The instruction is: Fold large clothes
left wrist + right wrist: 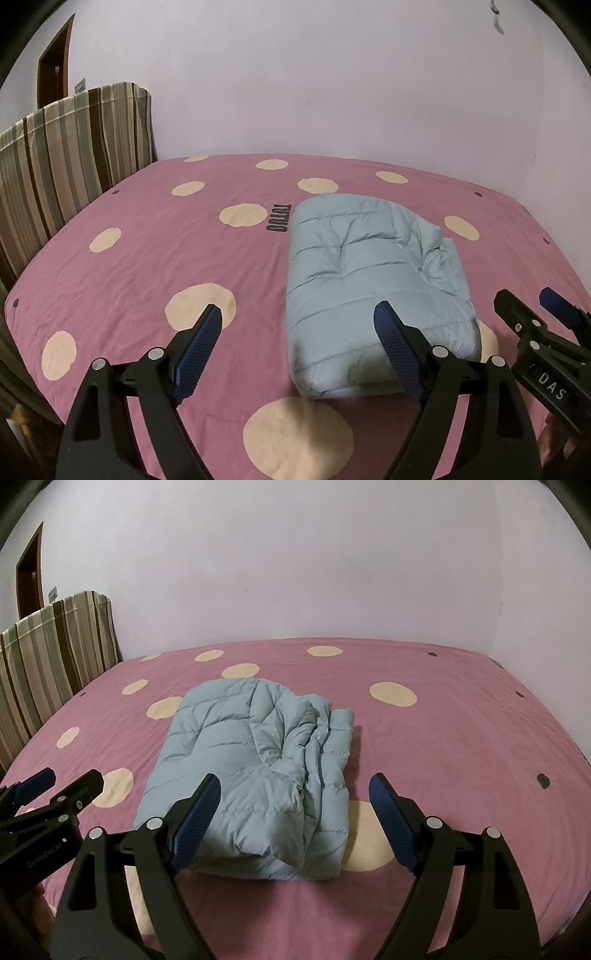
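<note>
Pink bedsheet lies bare around folded jacket.

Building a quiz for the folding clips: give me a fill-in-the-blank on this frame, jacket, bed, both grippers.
1. The puffer jacket lying folded on the bed is light ____.
2. The pink bedsheet is printed with cream ____.
3. The left gripper and right gripper both have their jaws ____, holding nothing.
4. The headboard is covered in ____ fabric.

Missing words: blue; dots; open; striped
</note>
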`<state>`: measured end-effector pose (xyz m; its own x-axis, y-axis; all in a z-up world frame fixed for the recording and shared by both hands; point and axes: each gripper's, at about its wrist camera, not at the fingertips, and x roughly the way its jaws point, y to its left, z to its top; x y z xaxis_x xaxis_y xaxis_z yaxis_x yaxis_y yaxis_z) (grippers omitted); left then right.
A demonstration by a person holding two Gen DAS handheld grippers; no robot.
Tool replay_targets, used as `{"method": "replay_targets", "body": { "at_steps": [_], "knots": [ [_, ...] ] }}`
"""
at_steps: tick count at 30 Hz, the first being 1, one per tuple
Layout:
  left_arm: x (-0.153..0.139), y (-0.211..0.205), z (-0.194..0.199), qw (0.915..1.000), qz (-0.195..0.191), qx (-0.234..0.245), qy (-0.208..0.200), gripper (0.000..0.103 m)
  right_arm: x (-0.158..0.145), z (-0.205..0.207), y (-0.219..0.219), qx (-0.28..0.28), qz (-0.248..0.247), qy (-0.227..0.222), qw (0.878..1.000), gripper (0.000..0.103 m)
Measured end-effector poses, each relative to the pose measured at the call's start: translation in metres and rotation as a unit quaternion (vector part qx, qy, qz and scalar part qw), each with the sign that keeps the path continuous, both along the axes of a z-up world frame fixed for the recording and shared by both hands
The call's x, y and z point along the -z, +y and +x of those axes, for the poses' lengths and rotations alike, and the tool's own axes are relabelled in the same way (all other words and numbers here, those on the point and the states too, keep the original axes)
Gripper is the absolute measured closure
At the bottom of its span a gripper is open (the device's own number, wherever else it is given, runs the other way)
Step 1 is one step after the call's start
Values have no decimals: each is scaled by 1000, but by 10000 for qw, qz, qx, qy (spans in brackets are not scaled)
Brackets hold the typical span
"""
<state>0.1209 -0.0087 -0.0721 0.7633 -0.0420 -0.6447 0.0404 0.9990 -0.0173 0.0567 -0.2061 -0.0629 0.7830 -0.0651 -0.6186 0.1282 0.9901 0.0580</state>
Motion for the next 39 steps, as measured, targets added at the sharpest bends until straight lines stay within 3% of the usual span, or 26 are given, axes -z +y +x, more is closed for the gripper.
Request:
{"method": "replay_targets", "body": {
  "at_steps": [39],
  "knots": [
    [1,2,-6,9999,45,-59,83,18,-2,-4,6,-100,-43,-55,9999,21]
  ]
}}
